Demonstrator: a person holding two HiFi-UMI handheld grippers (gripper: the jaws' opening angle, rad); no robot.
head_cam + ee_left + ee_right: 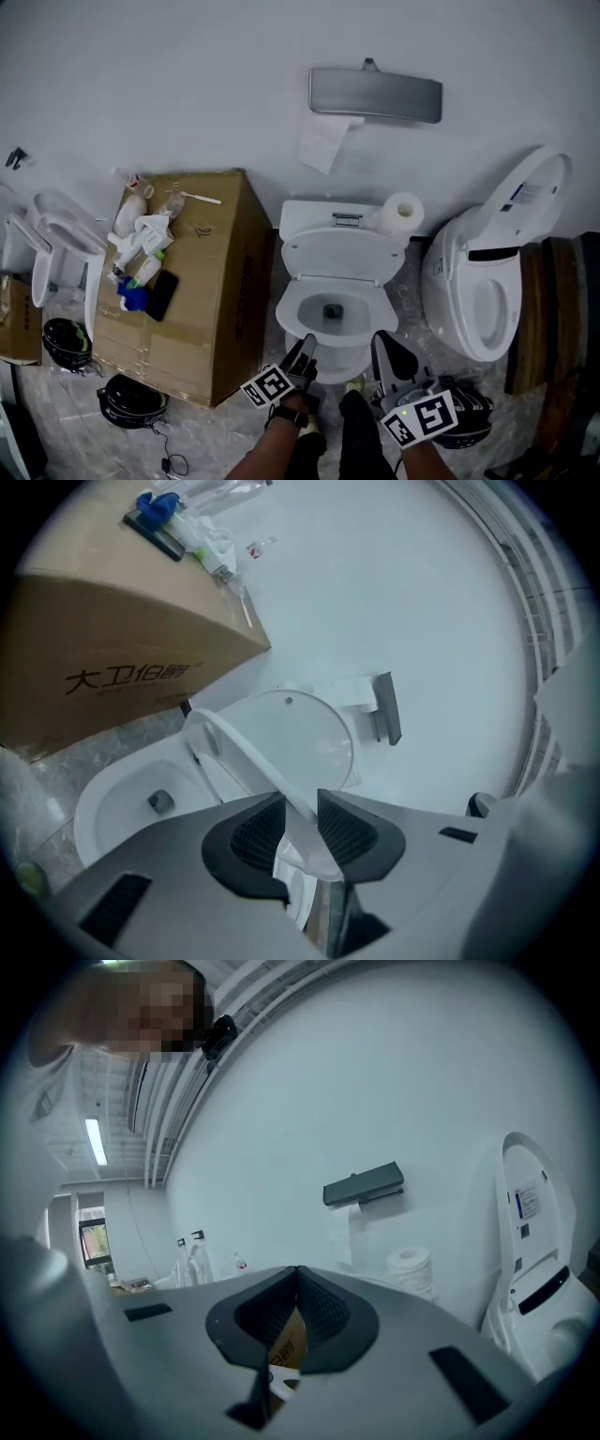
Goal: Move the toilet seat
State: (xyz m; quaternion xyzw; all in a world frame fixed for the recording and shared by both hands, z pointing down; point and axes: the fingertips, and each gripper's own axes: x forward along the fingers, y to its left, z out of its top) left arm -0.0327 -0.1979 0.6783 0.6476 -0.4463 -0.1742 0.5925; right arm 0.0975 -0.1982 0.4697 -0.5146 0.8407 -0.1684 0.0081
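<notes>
**Operator:** State of the left gripper (305, 352)?

**Technician:** Its jaws are spread. The front rim of the toilet seat (234, 747) runs between the pads, close against both. Whether the pads press on it cannot be told.

**Operator:** Position of the seat relative to that tool?

**Technician:** The seat arcs forward and to the left from the jaw gap toward its hinge. It stands tilted, with its near edge lifted off the bowl (131, 803). The bowl lies below and to the left of the jaws. The raised lid (295, 738) stands straight ahead, just beyond the seat. The cardboard box (112, 658) is ahead and farther left.

**Operator:** State of the right gripper (296, 1271)?

**Technician:** Its jaw tips meet and nothing is between them. It is held just beside the left gripper, clear of the seat, and points at the wall. The paper dispenser (364, 1183) is ahead and above its jaws. The toilet roll (412, 1265) is ahead and to the right. The second toilet (534, 1241) is at the far right.
</notes>
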